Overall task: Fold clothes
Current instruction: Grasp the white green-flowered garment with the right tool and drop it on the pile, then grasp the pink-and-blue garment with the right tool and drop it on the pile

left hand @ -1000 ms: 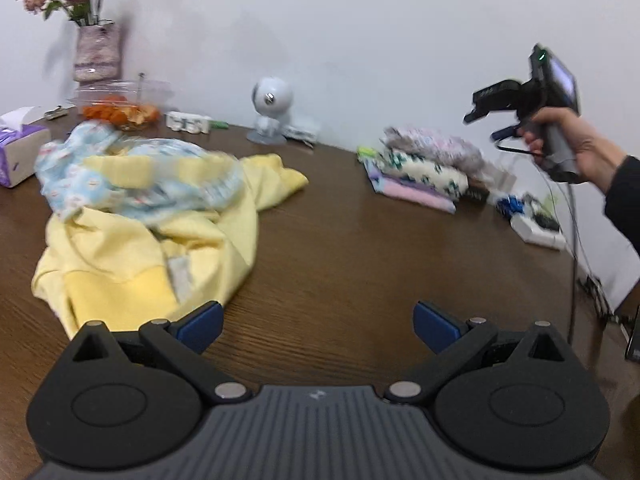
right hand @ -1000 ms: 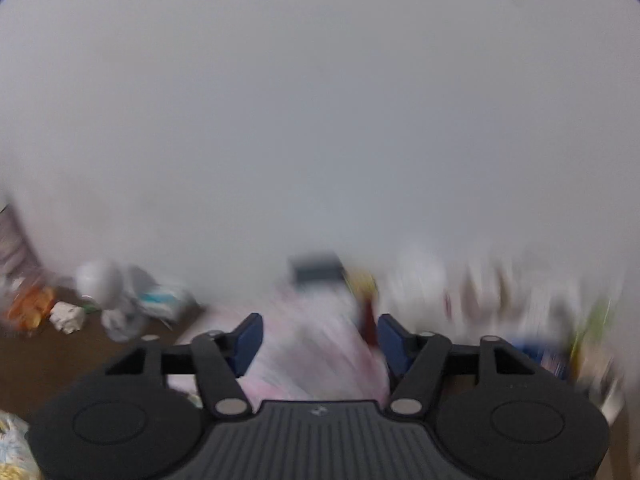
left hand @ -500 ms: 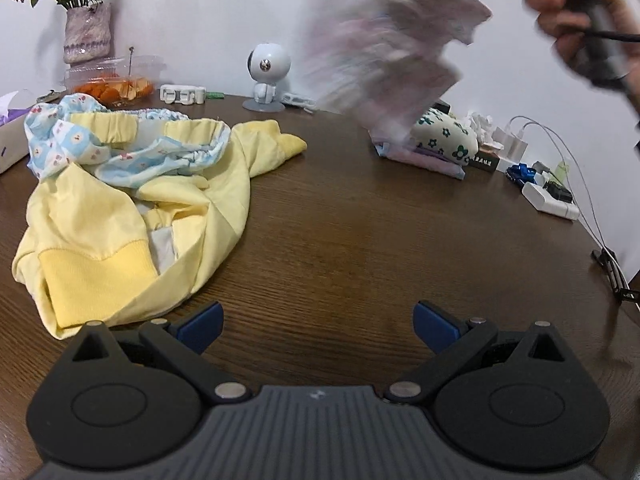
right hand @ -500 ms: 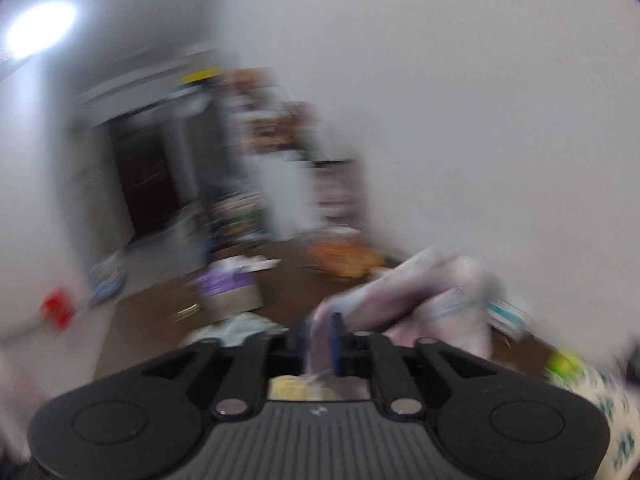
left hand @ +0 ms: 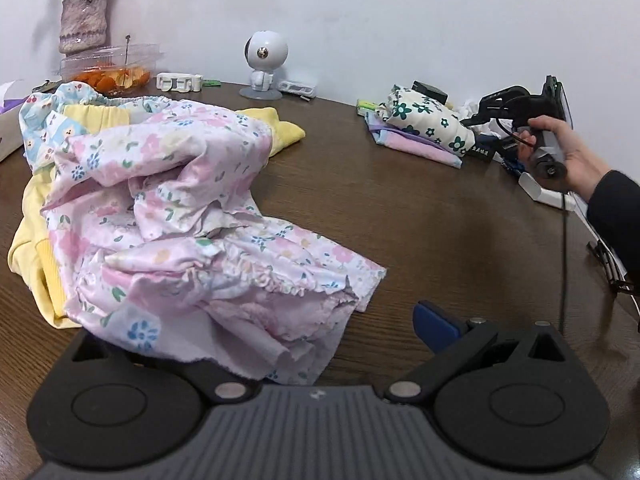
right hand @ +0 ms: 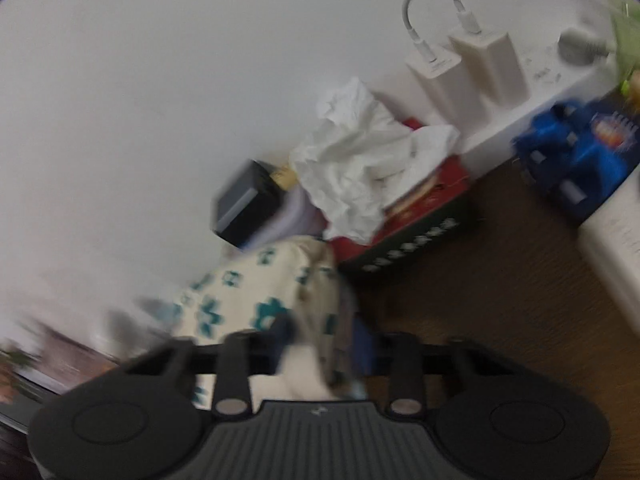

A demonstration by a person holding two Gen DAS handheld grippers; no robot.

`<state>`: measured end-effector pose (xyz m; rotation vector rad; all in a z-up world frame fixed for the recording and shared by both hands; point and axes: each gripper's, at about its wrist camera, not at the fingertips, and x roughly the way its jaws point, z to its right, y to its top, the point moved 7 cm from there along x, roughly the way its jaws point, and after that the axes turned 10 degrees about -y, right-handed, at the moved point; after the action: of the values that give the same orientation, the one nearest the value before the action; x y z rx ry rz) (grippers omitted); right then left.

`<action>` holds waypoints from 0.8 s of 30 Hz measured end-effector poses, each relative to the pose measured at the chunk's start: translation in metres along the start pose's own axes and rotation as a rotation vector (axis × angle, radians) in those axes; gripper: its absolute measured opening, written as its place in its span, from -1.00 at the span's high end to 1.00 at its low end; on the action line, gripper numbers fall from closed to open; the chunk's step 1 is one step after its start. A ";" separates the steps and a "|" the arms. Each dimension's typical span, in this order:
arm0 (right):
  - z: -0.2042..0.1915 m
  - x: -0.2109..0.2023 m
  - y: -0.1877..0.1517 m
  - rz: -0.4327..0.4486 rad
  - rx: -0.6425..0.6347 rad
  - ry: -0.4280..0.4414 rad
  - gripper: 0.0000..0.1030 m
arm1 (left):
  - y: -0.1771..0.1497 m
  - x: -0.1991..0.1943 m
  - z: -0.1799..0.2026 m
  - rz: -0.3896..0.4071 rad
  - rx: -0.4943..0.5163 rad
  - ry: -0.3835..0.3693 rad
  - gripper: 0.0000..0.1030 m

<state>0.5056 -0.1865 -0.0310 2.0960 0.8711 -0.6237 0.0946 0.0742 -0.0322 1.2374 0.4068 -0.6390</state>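
We note right gripper (right hand: 320, 340) fingers closing on green-flowered garment (right hand: 260, 300); left gripper (left hand: 280, 320) spread, pink floral garment (left hand: 192, 208) draped over it. We advise seating grip before lifting.

Counted across both views: two grippers, the left gripper (left hand: 276, 322) and the right gripper (right hand: 320, 336). One table (left hand: 400, 208). Three loose garments in the heap: one pink floral garment (left hand: 192, 216), one yellow garment (left hand: 280, 132), one blue-patterned garment (left hand: 44, 120). One folded stack (left hand: 420, 132), topped by one cream flowered piece (right hand: 256, 292). One vase (left hand: 82, 24), one clear food container (left hand: 112, 64), one small white robot figure (left hand: 264, 68). Two white chargers (right hand: 464, 60), one crumpled tissue (right hand: 360, 160).
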 end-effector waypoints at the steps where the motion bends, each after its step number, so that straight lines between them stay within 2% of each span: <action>1: -0.015 -0.006 -0.002 0.016 -0.050 0.032 0.85 | 0.000 0.000 0.001 -0.002 0.001 0.001 -1.00; 4: -0.063 -0.028 -0.012 0.064 -0.214 0.151 0.94 | -0.003 0.005 0.003 -0.011 0.000 0.014 -1.00; 6: -0.134 -0.066 -0.052 0.106 -0.482 0.365 0.95 | -0.004 0.007 0.005 -0.013 0.004 0.015 -1.00; 8: -0.189 -0.099 -0.101 0.138 -0.762 0.441 0.93 | -0.005 0.008 0.007 -0.016 0.013 0.013 -1.00; 9: -0.203 -0.114 -0.117 0.113 -0.823 0.497 0.85 | -0.006 0.008 0.007 -0.015 0.017 0.011 -1.00; 10: -0.211 -0.132 -0.124 0.074 -0.849 0.593 0.78 | -0.006 0.008 0.008 -0.014 0.020 0.009 -1.00; 11: -0.215 -0.149 -0.129 0.049 -0.869 0.681 0.63 | -0.007 0.008 0.008 -0.014 0.022 0.008 -1.00; 12: -0.213 -0.158 -0.125 0.067 -0.866 0.728 0.08 | -0.007 0.008 0.008 -0.015 0.022 0.008 -1.00; 13: -0.208 -0.162 -0.115 0.101 -0.832 0.715 -0.45 | -0.007 0.008 0.008 -0.019 0.022 0.009 -1.00; 14: -0.199 -0.157 -0.102 0.139 -0.779 0.659 -0.60 | -0.007 0.008 0.008 -0.021 0.019 0.009 -1.00; 15: -0.190 -0.147 -0.092 0.158 -0.726 0.561 -0.64 | -0.008 0.009 0.008 -0.022 0.016 0.007 -1.00; 18: -0.141 -0.093 -0.066 0.116 -0.593 0.205 -0.55 | -0.009 0.008 0.008 -0.028 0.016 -0.001 -1.00; 20: -0.102 -0.048 -0.059 0.051 -0.522 0.038 -0.43 | -0.009 0.006 0.009 -0.029 0.023 -0.004 -1.00; 21: -0.083 -0.027 -0.056 0.019 -0.485 -0.045 -0.27 | -0.010 0.004 0.010 -0.029 0.027 -0.004 -1.00; 22: -0.065 -0.010 -0.054 -0.007 -0.452 -0.113 -0.13 | -0.011 0.003 0.010 -0.031 0.032 -0.004 -1.00; 23: -0.052 -0.003 -0.055 -0.016 -0.431 -0.136 -0.05 | -0.011 0.001 0.010 -0.033 0.038 -0.005 -1.00; 24: -0.038 0.004 -0.056 -0.025 -0.409 -0.158 0.22 | -0.011 -0.001 0.010 -0.034 0.043 -0.005 -1.00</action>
<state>0.4714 -0.1276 -0.0374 1.6491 0.8546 -0.5619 0.0864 0.0625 -0.0369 1.2719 0.4123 -0.6827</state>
